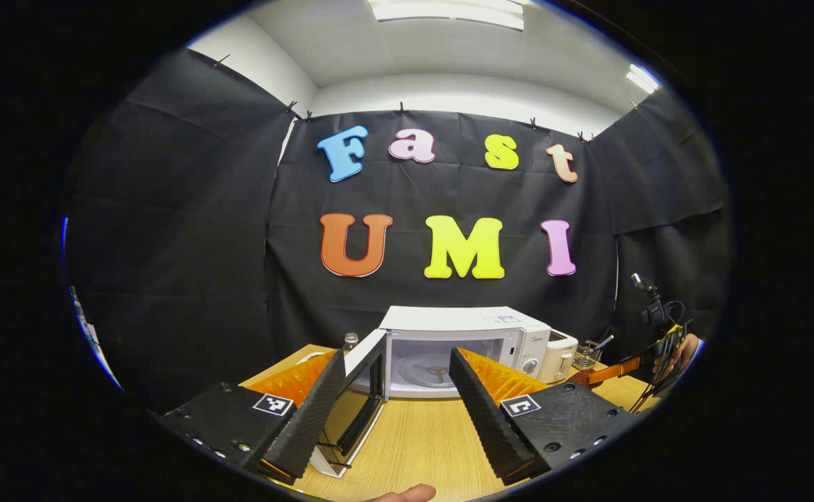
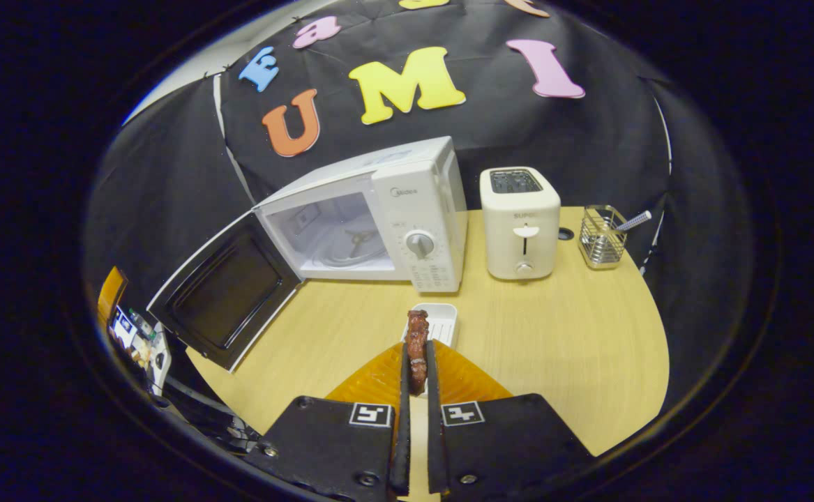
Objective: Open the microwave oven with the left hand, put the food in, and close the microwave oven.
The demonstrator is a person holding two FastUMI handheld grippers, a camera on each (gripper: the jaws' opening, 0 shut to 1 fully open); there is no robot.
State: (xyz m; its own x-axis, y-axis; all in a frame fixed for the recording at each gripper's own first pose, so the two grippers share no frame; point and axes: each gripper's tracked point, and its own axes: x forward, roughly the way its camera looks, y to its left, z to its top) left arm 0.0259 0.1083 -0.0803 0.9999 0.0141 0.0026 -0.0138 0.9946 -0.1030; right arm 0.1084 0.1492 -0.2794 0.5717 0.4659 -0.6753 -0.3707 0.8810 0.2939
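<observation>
The white microwave (image 1: 466,333) (image 2: 407,209) stands at the back of the wooden table with its door (image 1: 361,401) (image 2: 225,296) swung wide to the left, and the cavity with its turntable (image 2: 347,244) is bare. My left gripper (image 1: 396,369) is open in front of the oven, the door's edge reaching between its fingers without touching them. My right gripper (image 2: 416,359) is shut on a dark reddish-brown strip of food (image 2: 417,345), held above a small white tray (image 2: 438,322) on the table. The right gripper (image 1: 609,373) also appears far right in the left gripper view.
A cream toaster (image 2: 519,222) (image 1: 560,355) stands right of the microwave. Beyond it sits a wire basket (image 2: 602,237) holding a utensil. The wooden table (image 2: 574,348) has open surface in front of the toaster. A fingertip (image 1: 407,493) shows at the bottom edge.
</observation>
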